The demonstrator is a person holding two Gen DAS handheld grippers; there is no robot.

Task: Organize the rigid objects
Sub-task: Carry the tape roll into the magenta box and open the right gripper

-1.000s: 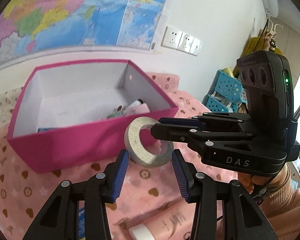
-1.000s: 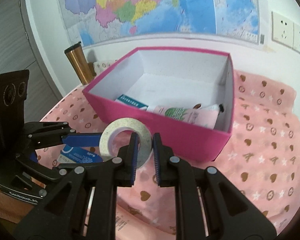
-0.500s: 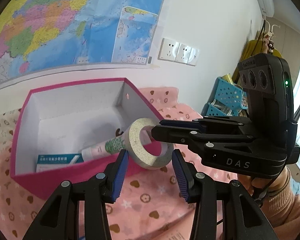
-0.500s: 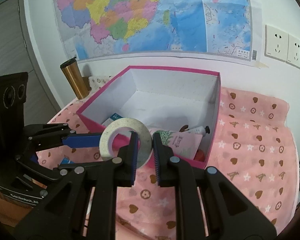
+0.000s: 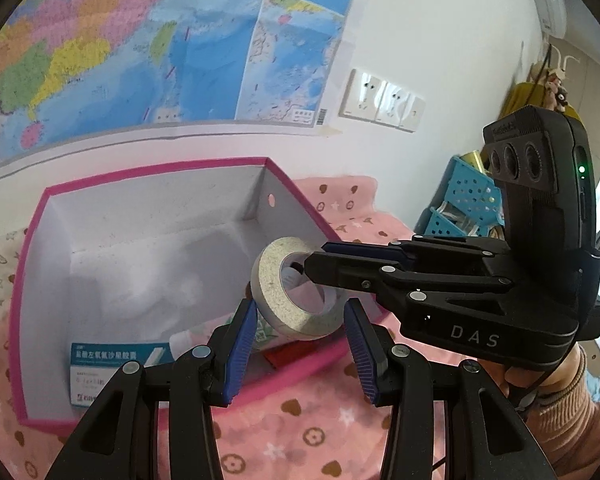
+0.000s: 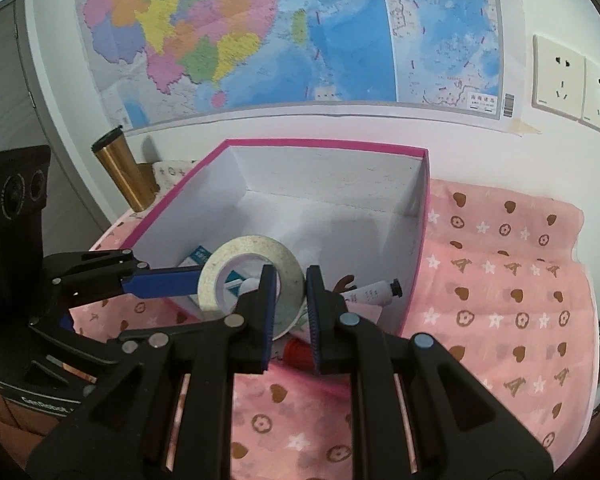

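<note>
- The right tongs [image 6: 292, 300] are pinching the tape roll [image 6: 252, 280] — one blue pad sits inside the ring, the other outside, clamped on its wall at the roll's right side.
- In the left wrist view the same roll [image 5: 296, 300] hangs near the middle of the frame, held up on edge and tilted, with the right tongs [image 5: 319, 256] reaching in from the right.
- The left tongs [image 5: 300, 348] stand a little apart at the bottom centre of their own view, with the roll's lower edge in line with the gap between them. Whether a pad touches the roll I cannot tell.
- From the right wrist view the left tongs [image 6: 188, 280] come in from the left edge, one blue finger pointing at the roll's left side.
- The roll is in the air over the near wall of the pink box [image 6: 415, 264], which fills the centre of the frame.
- Inside the box lie a white tube with a black cap [image 6: 375, 292], a blue-and-white carton [image 5: 116, 364] at the lower left of the left view, and something red [image 6: 296, 348] — half hidden by the tongs.
- The box sits on a pink cloth with hearts and stars [image 6: 499, 300].
- A gold tumbler [image 6: 120, 168] stands at the upper left, against the wall.
- A coloured map [image 6: 280, 32] covers the wall above, with wall sockets [image 6: 559, 76] to its right.
- A hand [image 5: 539, 384] in a pink-beige sleeve grips the right tool at the lower right of the left view.
</note>
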